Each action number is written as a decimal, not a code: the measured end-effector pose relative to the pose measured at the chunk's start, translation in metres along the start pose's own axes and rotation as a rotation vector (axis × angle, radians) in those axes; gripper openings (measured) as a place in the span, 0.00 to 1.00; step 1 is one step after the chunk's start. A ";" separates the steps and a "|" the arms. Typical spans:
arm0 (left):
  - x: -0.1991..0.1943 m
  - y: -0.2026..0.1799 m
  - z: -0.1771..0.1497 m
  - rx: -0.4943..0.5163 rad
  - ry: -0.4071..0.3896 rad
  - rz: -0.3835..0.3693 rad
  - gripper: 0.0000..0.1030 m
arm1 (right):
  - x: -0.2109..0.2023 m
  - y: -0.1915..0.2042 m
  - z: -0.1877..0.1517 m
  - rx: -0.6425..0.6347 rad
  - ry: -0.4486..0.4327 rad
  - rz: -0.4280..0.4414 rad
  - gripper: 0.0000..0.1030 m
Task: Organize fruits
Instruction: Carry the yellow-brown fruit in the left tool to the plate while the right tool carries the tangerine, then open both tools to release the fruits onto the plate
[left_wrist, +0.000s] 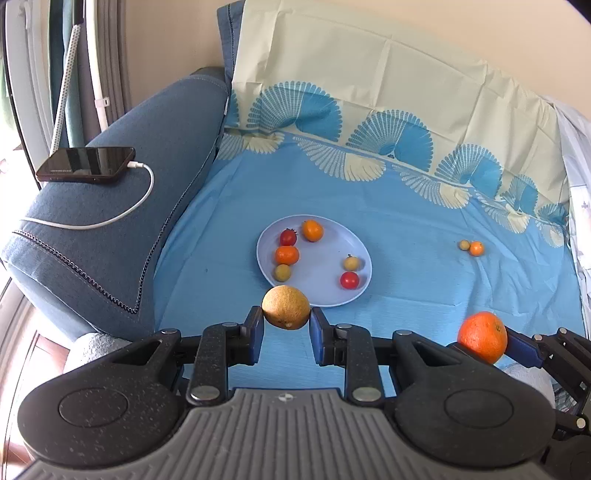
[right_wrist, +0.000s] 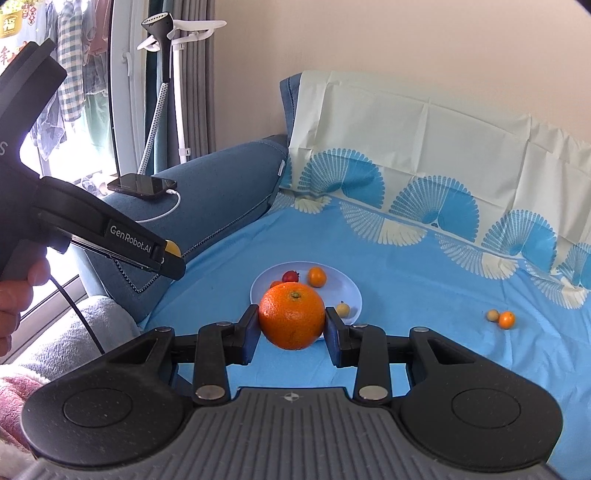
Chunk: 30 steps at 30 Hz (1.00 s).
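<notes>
Blue sheet (left_wrist: 406, 221) mostly bare around plate (left_wrist: 317, 295), left gripper (left_wrist: 287, 325) clamped on yellow-brown fruit (left_wrist: 286, 306) at plate rim, right gripper (right_wrist: 291, 332) clamped on orange (right_wrist: 291, 319).

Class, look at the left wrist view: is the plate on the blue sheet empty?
No. The plate holds six small fruits, among them a small orange and a red tomato.

Each black speckled plastic left gripper (left_wrist: 287, 328) and right gripper (right_wrist: 291, 326) had blue-padded fingers, silver round screws and a grey ribbed base. White "GenRobot.AI" lettering marked the left one's side, trailing a black cable (right_wrist: 79, 317).
</notes>
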<state>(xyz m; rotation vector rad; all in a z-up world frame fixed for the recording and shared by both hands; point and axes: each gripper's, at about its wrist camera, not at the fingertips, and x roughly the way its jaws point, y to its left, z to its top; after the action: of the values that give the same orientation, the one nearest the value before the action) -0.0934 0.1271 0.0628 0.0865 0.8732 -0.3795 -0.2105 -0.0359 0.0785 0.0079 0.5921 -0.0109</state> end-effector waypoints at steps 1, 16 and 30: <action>0.002 0.001 0.001 -0.003 0.002 0.000 0.28 | 0.002 0.000 0.000 0.001 0.004 0.000 0.37; 0.036 0.011 0.042 -0.042 -0.006 0.022 0.28 | 0.047 -0.010 0.017 0.039 0.055 0.016 0.37; 0.134 -0.007 0.086 0.005 0.065 0.038 0.28 | 0.138 -0.033 0.024 0.035 0.116 -0.027 0.37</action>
<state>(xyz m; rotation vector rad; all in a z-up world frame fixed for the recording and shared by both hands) 0.0445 0.0619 0.0164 0.1203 0.9336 -0.3453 -0.0829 -0.0705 0.0211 0.0347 0.7077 -0.0473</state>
